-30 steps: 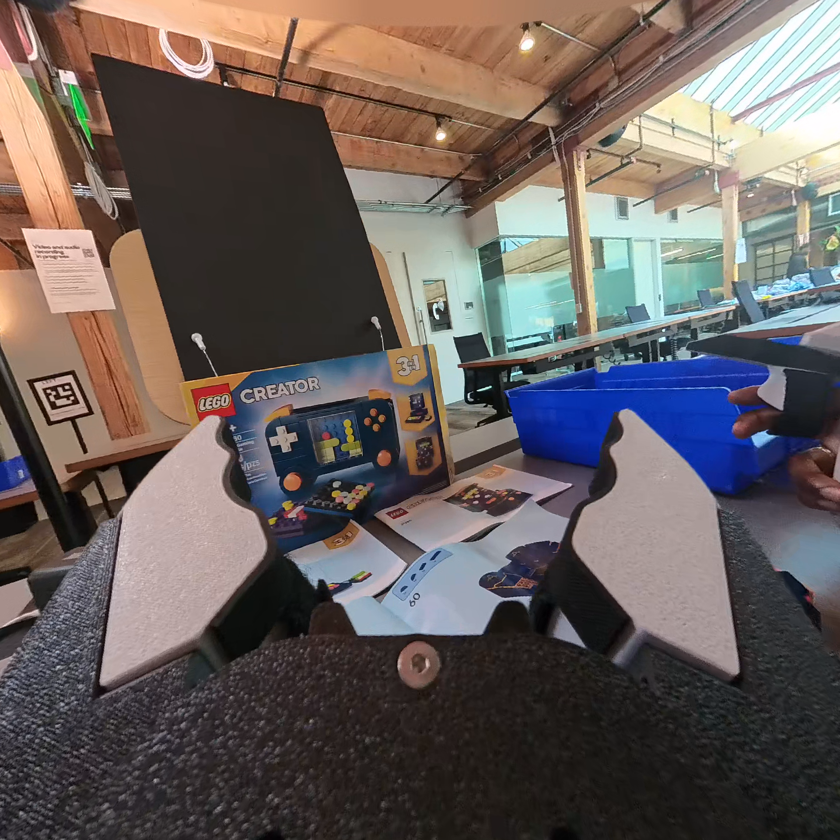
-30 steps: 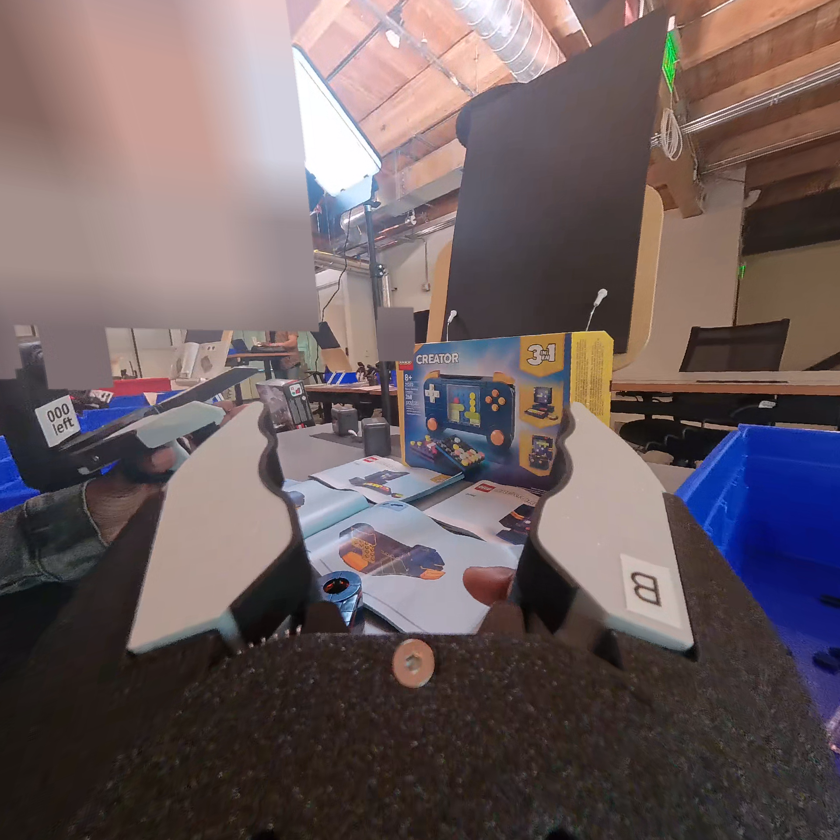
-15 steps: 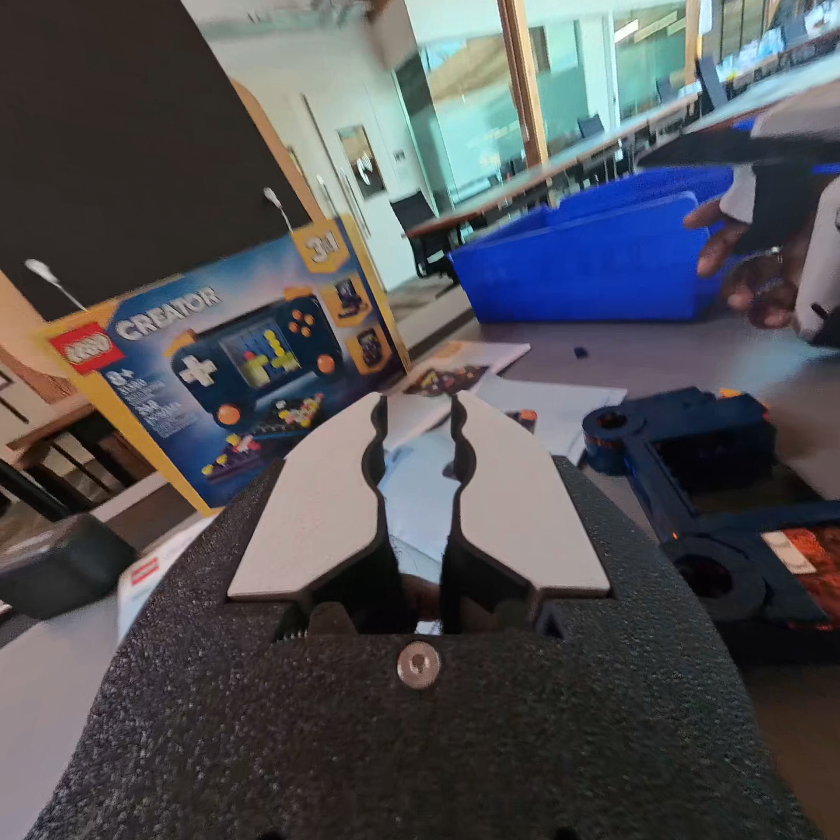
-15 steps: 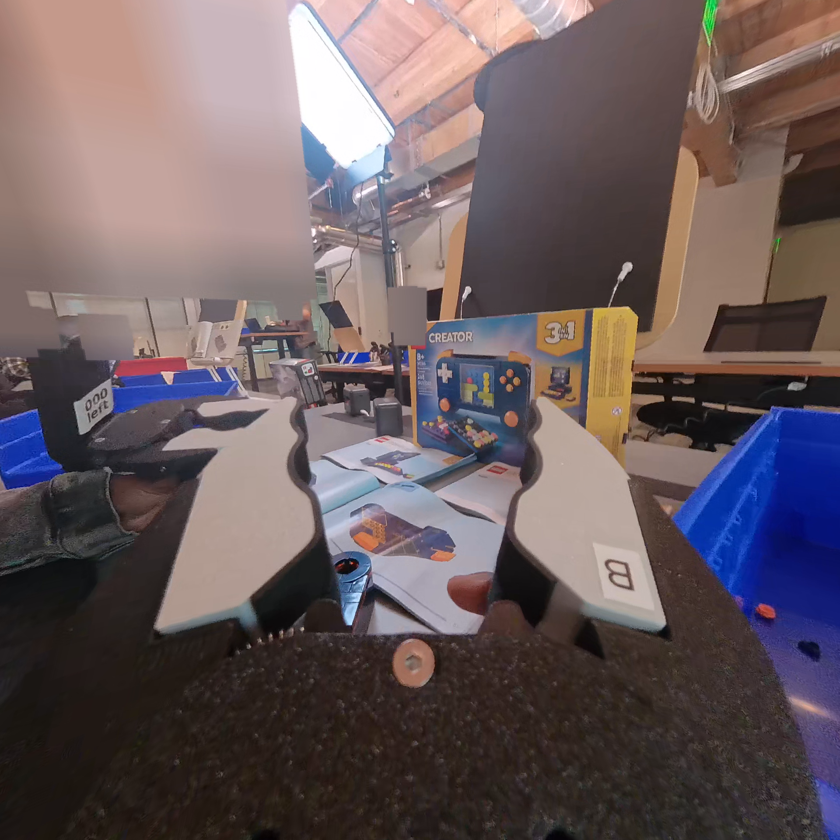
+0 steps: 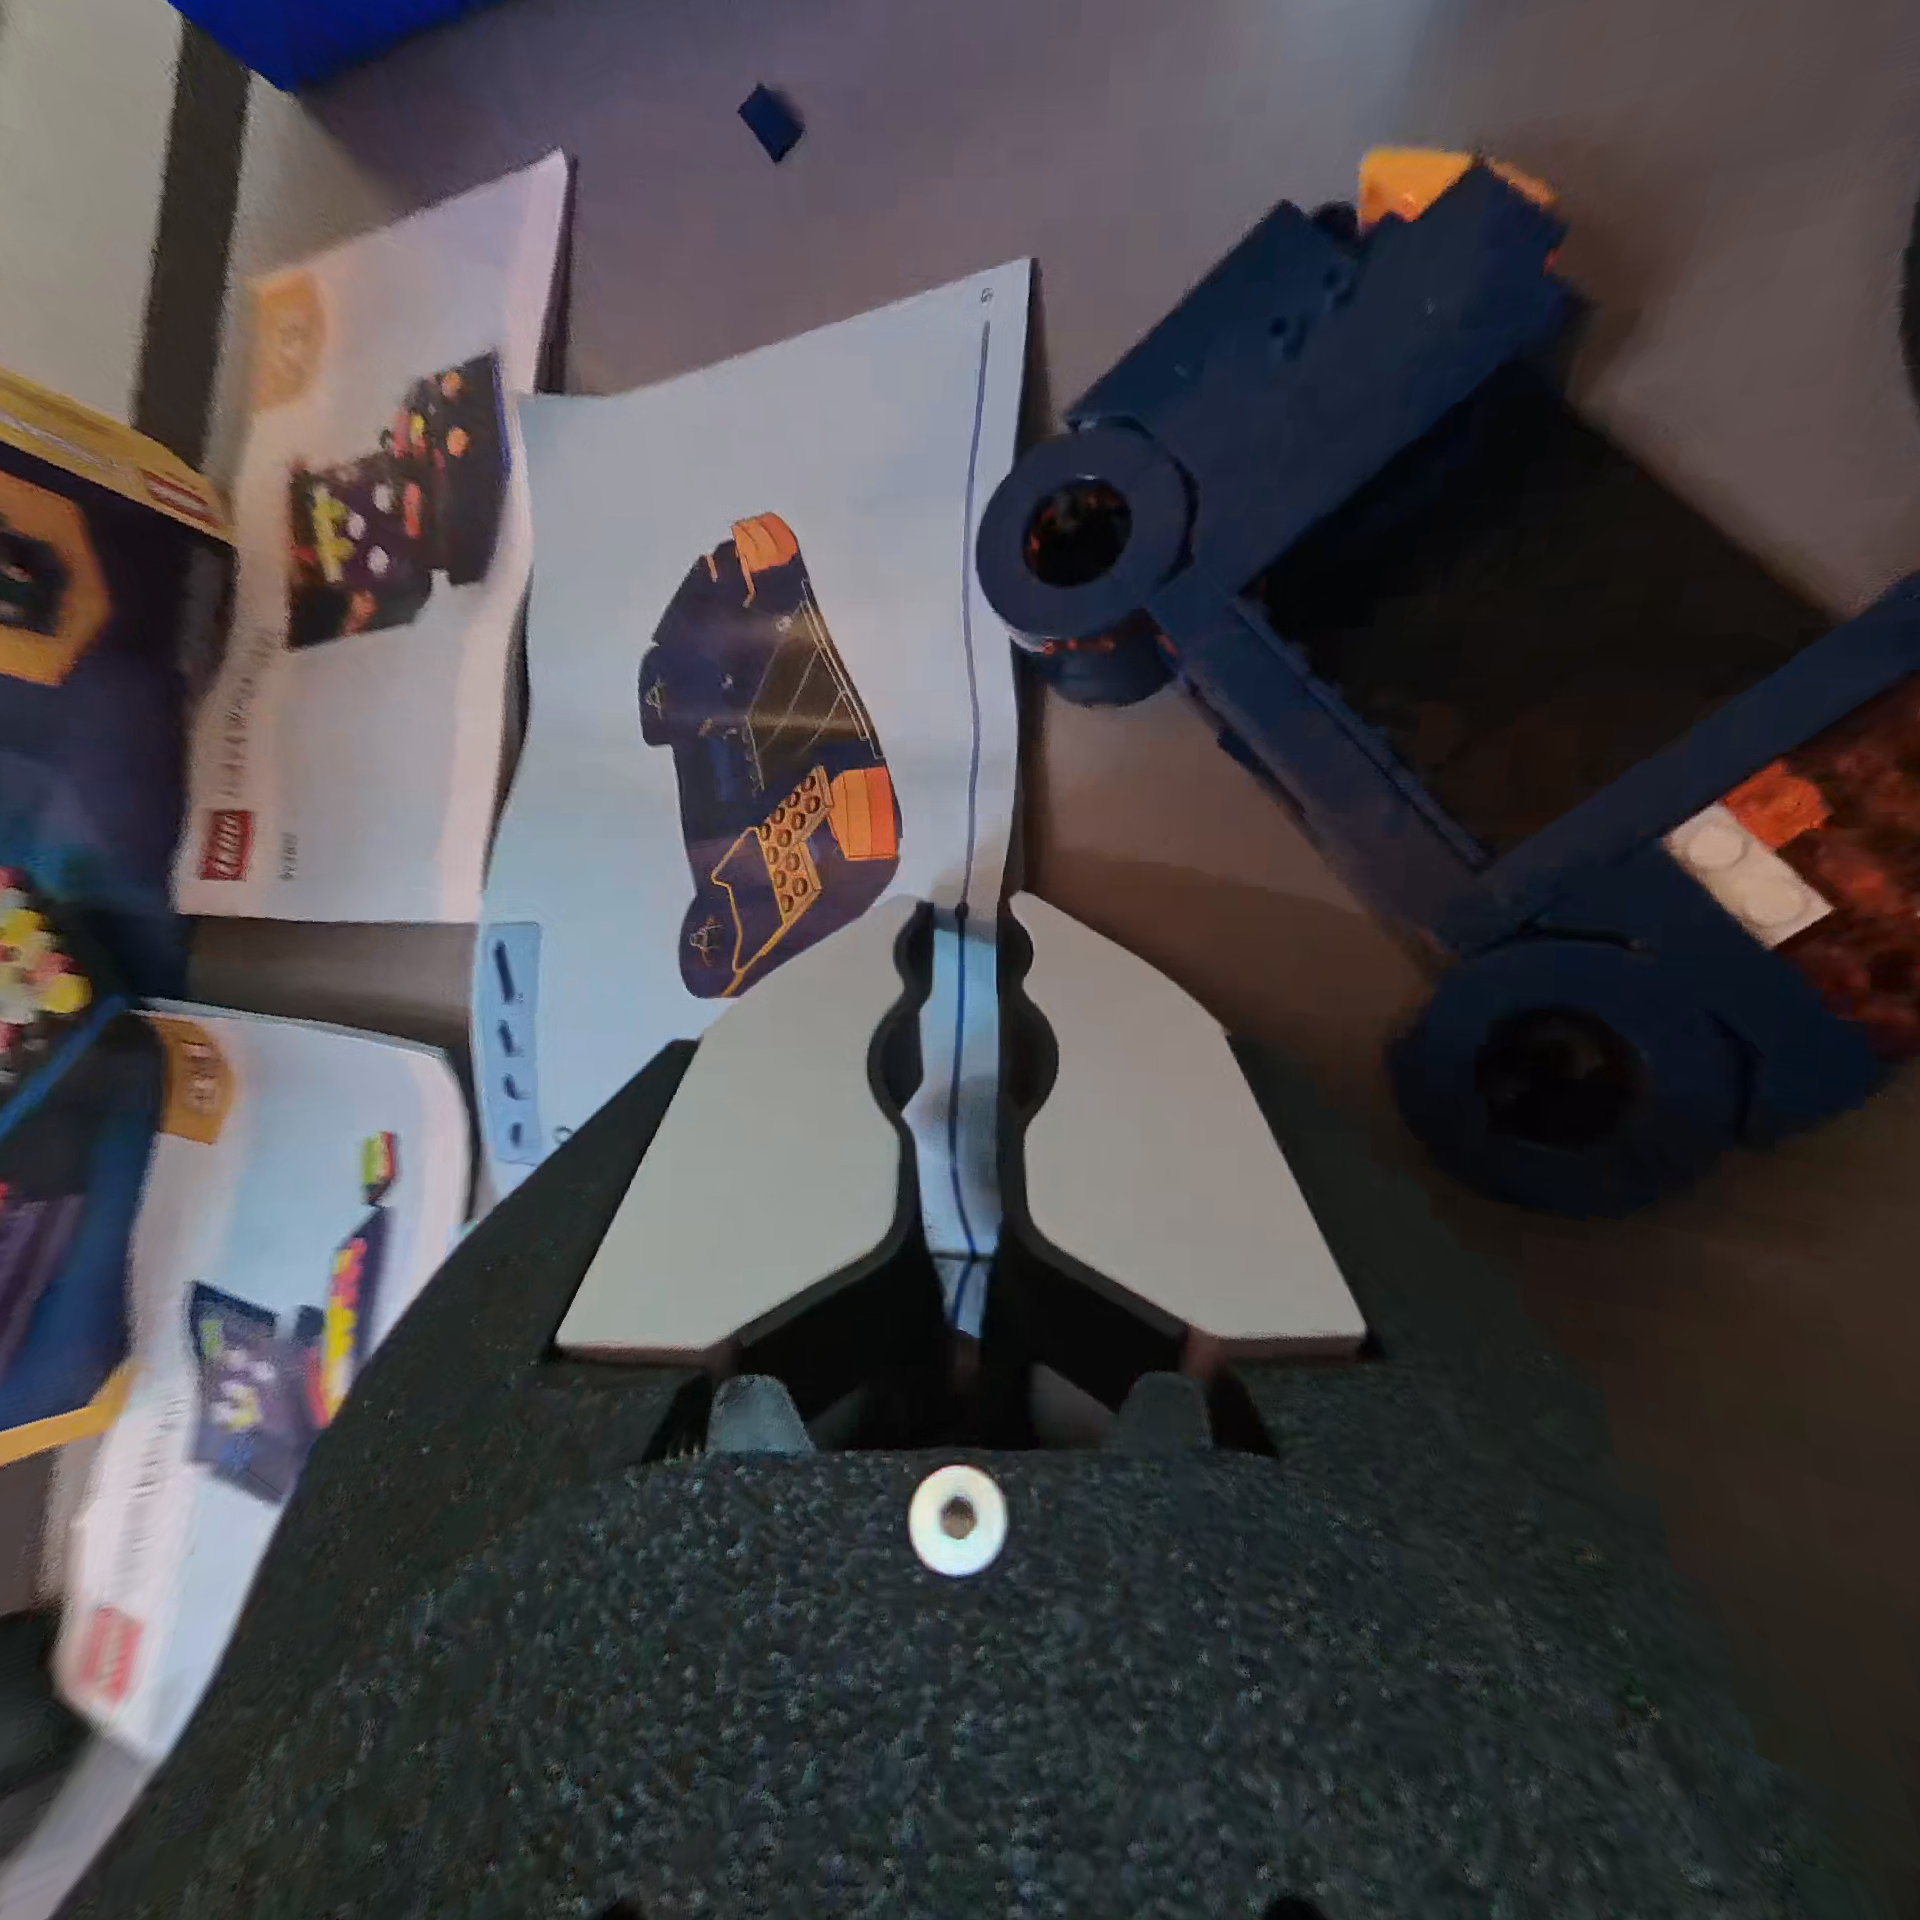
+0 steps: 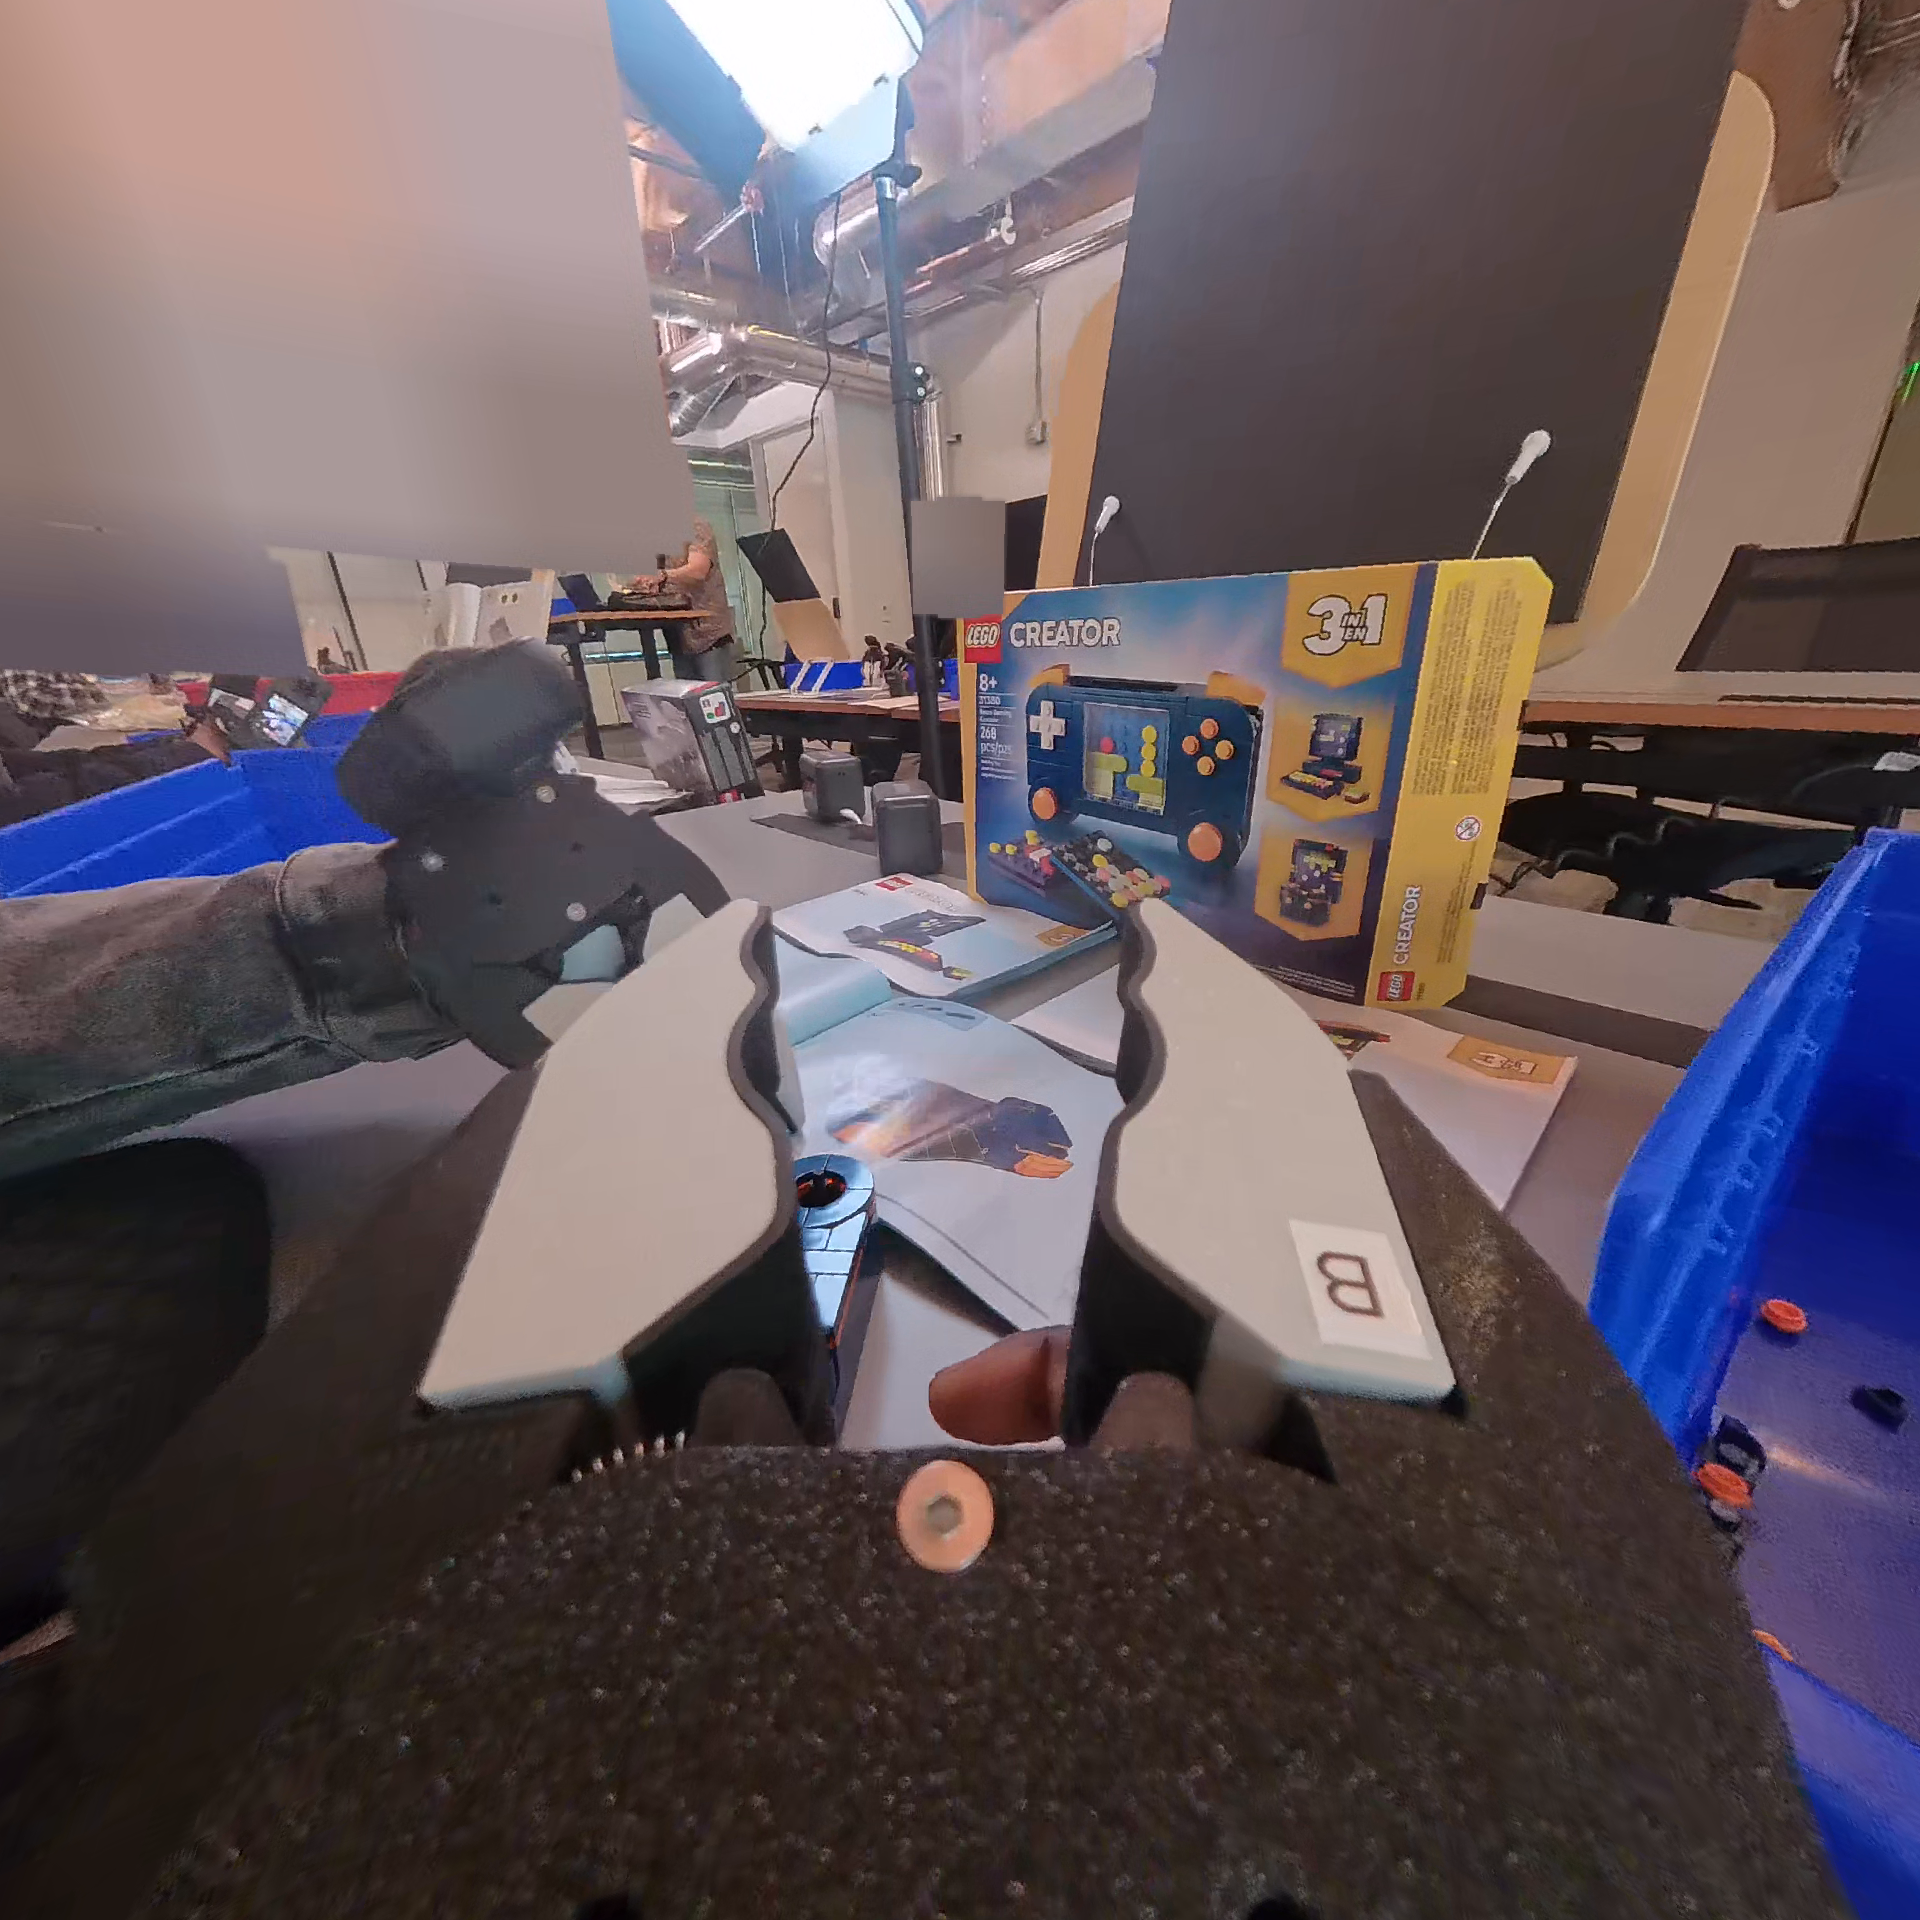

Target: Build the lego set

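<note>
In the left wrist view, my left gripper point(image 5: 961, 914) points down at the table, shut and empty, over the right edge of an open instruction booklet point(image 5: 769, 665). The partly built dark blue lego model point(image 5: 1351, 582), with orange and white bricks inside, lies just right of it. A small dark blue piece point(image 5: 771, 120) lies farther off. My right gripper point(image 6: 945, 935) is open and empty above the table. One end of the model point(image 6: 831, 1216) and the booklet point(image 6: 956, 1122) show between its fingers. The left gripper also shows at the left of the right wrist view point(image 6: 499, 831).
The lego box point(image 6: 1226, 779) stands at the back of the table; it also shows in the left wrist view point(image 5: 62, 623). Two closed booklets point(image 5: 353, 582) point(image 5: 239, 1299) lie beside it. A blue bin point(image 6: 1766, 1195) with loose pieces is on the right, another blue bin point(image 6: 156, 831) on the left. My hands' fingertips stand some 15 cm from each other. My right tips are roughly 15 cm from the small dark blue piece point(image 5: 771, 120).
My left gripper went from wide open to shut and tipped down from facing the box to facing the table. My right gripper narrowed a little and stayed open.
</note>
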Motion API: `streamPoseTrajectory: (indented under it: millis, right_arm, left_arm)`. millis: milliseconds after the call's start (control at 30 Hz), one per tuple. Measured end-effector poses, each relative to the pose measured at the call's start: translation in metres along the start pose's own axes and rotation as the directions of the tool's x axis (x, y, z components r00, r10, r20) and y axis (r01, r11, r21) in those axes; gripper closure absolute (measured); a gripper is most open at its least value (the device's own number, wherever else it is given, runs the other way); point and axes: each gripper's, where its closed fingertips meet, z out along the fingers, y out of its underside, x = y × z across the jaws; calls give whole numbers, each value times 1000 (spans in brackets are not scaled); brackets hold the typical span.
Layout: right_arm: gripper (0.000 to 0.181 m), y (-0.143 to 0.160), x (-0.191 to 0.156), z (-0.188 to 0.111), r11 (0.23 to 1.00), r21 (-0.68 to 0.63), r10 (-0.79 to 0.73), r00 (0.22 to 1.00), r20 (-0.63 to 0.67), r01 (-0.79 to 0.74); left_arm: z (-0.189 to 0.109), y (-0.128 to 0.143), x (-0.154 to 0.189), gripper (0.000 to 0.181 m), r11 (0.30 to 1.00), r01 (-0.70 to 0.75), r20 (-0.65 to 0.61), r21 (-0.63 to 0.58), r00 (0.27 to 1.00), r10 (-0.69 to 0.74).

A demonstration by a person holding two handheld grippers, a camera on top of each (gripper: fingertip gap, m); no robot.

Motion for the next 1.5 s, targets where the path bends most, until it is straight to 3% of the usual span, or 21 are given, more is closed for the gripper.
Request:
streamPoseTrajectory:
  millis: [133, 333, 500, 567, 667, 733, 833, 900, 967, 1033, 1200, 1300, 1367, 1500]
  right_arm:
    - [123, 8, -6, 3, 998, -48, -30, 999, 28, 32]
    - [133, 34, -12, 13, 947, -318, 50, 999, 16, -42]
    - [127, 59, -16, 24, 844, -523, 122, 992, -22, -116]
    - [140, 67, -16, 27, 817, -570, 105, 994, -11, -93]
    - [173, 71, -8, 29, 820, -569, 56, 998, -37, -68]
    - [169, 74, -4, 29, 811, -583, 37, 998, -49, -59]
    - [139, 84, 6, 25, 779, -623, 12, 994, -107, -77]
    - [118, 94, 13, 21, 743, -652, 43, 983, -178, -151]
    - [113, 98, 11, 22, 716, -650, 154, 966, -210, -255]
    - [116, 98, 3, 28, 688, -637, 288, 936, -200, -348]
    - [153, 85, 5, 39, 735, -571, 334, 928, -165, -366]
    - [151, 73, 7, 42, 782, -511, 337, 932, -135, -357]
    - [136, 67, 2, 45, 780, -476, 410, 906, -103, -407]
    - [150, 68, -6, 55, 736, -475, 525, 850, -50, -483]
  left_arm:
    - [-4, 2, 2, 172, 987, 159, -82, 27, 984, -156]
    - [-12, -3, -2, 176, 898, 421, -188, 130, 899, -395]
    - [-16, -5, -5, 176, 840, 509, -235, 187, 854, -465]
    - [-15, -5, -5, 176, 828, 526, -245, 195, 843, -478]
    - [-19, -7, -8, 176, 799, 557, -267, 227, 825, -499]
    - [-23, -10, -11, 176, 775, 579, -284, 253, 810, -513]
    - [-25, -9, -12, 176, 758, 595, -296, 268, 800, -523]
    - [-25, -9, -12, 176, 752, 601, -300, 270, 795, -527]
    - [-26, -10, -13, 176, 749, 603, -301, 275, 794, -528]
    - [-25, -9, -12, 176, 759, 591, -291, 273, 803, -521]
    - [-22, -9, -11, 176, 779, 569, -268, 262, 819, -508]
    - [-19, -8, -9, 175, 795, 554, -254, 248, 829, -498]
    - [-17, -7, -7, 175, 809, 539, -245, 235, 838, -487]
    - [-14, -7, -4, 173, 831, 514, -238, 215, 852, -466]
